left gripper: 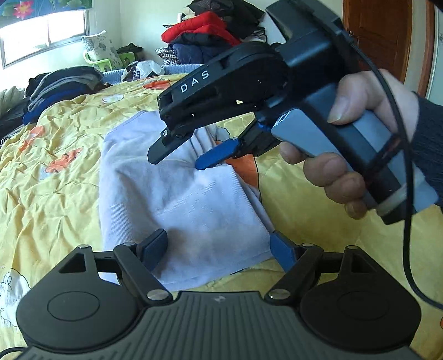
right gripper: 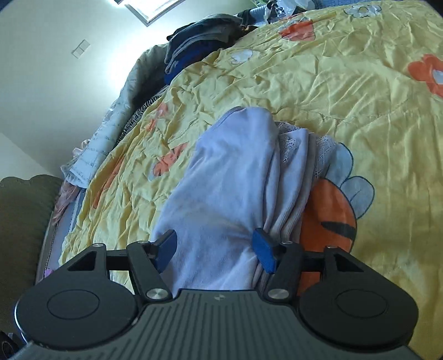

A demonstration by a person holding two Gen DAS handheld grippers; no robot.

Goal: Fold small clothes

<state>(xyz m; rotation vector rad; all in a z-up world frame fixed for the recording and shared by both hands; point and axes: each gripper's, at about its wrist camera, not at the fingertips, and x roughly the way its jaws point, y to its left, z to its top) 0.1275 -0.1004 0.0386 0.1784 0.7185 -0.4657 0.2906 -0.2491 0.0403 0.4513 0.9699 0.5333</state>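
Lavender garment (left gripper: 180, 199) lies partly folded on the yellow bedspread (left gripper: 55, 171), bunched at its lace edge. Both the left gripper (left gripper: 218, 249) and right gripper (left gripper: 177, 156) stand wide, holding nothing. A careless pinch near the bunched side could, I judge, drag the folded layers apart or catch the bedspread.

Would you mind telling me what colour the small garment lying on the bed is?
Pale lilac garment, with whitish lace trim; clearest in the right wrist view.

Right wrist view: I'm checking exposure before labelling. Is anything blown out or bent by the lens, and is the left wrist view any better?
Right wrist view: window and wall below it glare white; bedspread bulges, lens-bent. Left wrist view: window bright but readable, garment sharp.
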